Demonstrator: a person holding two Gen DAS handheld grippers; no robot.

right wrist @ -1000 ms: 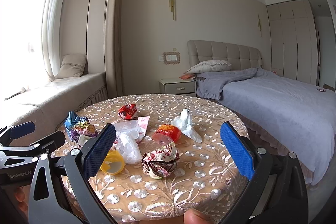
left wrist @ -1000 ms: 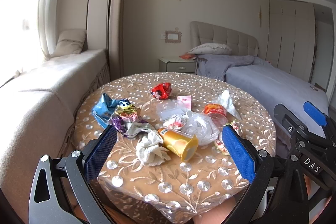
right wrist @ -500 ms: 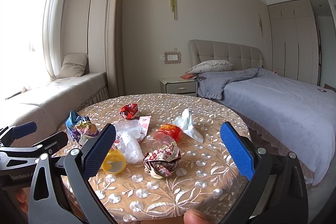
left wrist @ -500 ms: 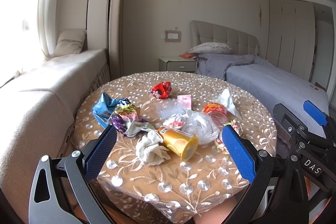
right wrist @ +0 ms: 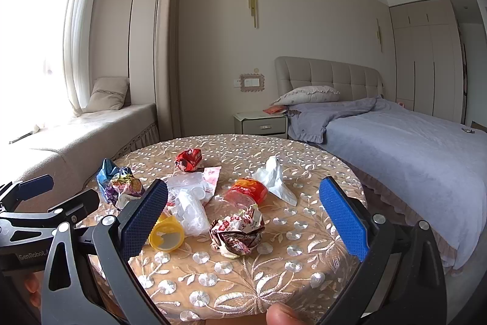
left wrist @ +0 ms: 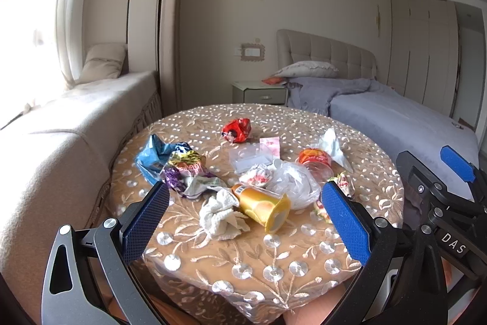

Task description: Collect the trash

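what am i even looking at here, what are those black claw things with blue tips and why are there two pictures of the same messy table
There is no robot here. A person holds a hand-held gripper in each hand, and each gripper carries a wide-angle camera that looks forward between its two blue-padded fingers. One picture comes from the left gripper, the other from the right gripper; each view also catches the other gripper at its edge.

Both face a round table with an embroidered cloth, in a bedroom. Trash lies on it: a yellow cup on its side, a crumpled white tissue, a clear plastic bag, a red wrapper, a blue wrapper and a crumpled red and white wrapper.

Both grippers are open and hold nothing; no trash has been picked up.
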